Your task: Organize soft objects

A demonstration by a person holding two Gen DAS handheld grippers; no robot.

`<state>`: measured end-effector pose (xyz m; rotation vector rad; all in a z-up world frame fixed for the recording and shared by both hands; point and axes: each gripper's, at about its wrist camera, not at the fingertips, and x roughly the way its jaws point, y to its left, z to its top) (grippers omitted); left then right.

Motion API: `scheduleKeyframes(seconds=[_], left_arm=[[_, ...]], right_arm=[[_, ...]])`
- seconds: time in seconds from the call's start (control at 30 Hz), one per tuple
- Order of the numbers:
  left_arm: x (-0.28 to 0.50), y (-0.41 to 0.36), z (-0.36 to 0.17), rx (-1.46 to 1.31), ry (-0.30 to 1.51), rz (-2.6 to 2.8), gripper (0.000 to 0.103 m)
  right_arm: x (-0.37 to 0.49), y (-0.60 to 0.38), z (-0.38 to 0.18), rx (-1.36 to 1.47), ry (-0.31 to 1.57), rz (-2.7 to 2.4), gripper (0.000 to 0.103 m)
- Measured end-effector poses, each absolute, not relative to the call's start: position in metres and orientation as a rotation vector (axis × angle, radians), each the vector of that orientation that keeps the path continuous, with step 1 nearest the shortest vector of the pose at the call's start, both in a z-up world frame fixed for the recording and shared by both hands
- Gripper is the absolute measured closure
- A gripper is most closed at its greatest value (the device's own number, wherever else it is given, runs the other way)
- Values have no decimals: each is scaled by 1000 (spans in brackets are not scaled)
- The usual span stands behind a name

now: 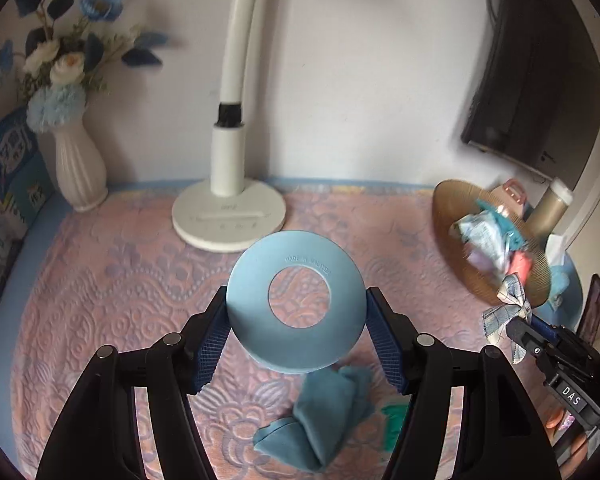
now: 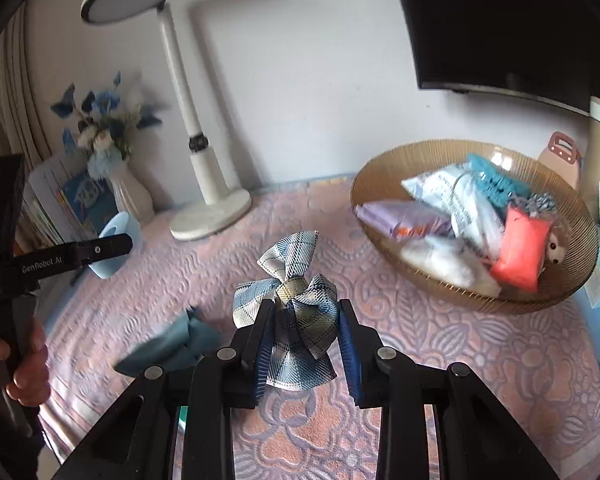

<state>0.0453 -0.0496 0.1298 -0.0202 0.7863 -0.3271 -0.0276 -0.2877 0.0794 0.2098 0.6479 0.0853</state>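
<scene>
My right gripper (image 2: pixel 306 344) jaws clench the plaid bow (image 2: pixel 296 320); the basket (image 2: pixel 384 176) lies ahead-right (left gripper (image 1: pixel 296 332) grasps a blue ring (image 1: pixel 296 300)).

A bench (image 2: pixel 480 360) covered with a pink embossed cloth (image 1: pixel 120 280) carried a white lamp base (image 1: pixel 229 216), a white vase (image 1: pixel 80 168) of blue flowers at the back left, an amber basket (image 2: pixel 476 292) at the right, and a crumpled teal cloth (image 1: pixel 320 420) in front.
</scene>
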Motion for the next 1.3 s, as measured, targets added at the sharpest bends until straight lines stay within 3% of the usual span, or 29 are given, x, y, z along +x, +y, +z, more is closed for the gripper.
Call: scheduleKeyframes(seconds=[0.27, 0.53, 0.6, 0.63, 0.67, 0.7, 1.07, 1.2, 1.3], left_arm=[[66, -139, 188, -102, 726, -579, 40], [91, -252, 181, -42, 752, -723, 36], [94, -270, 178, -26, 751, -749, 31], [95, -276, 175, -17, 749, -763, 30], [97, -280, 173, -9, 753, -766, 29], [98, -282, 171, -8, 764, -760, 29], [77, -187, 179, -150, 794, -678, 29], [54, -136, 194, -151, 727, -591, 12], [37, -93, 193, -174, 682, -512, 11]], right_arm=[[-59, -372, 188, 245, 439, -125, 73], [-22, -447, 189, 323, 527, -323, 72], [-8, -457, 182, 336, 563, -324, 56], [-2, -461, 178, 342, 577, -321, 31], [2, -464, 173, 345, 587, -318, 21], [4, -466, 170, 343, 594, -316, 21], [-23, -417, 158, 367, 601, -167, 21], [-25, -376, 155, 356, 608, -77, 21], [-24, -340, 146, 322, 632, -22, 20]])
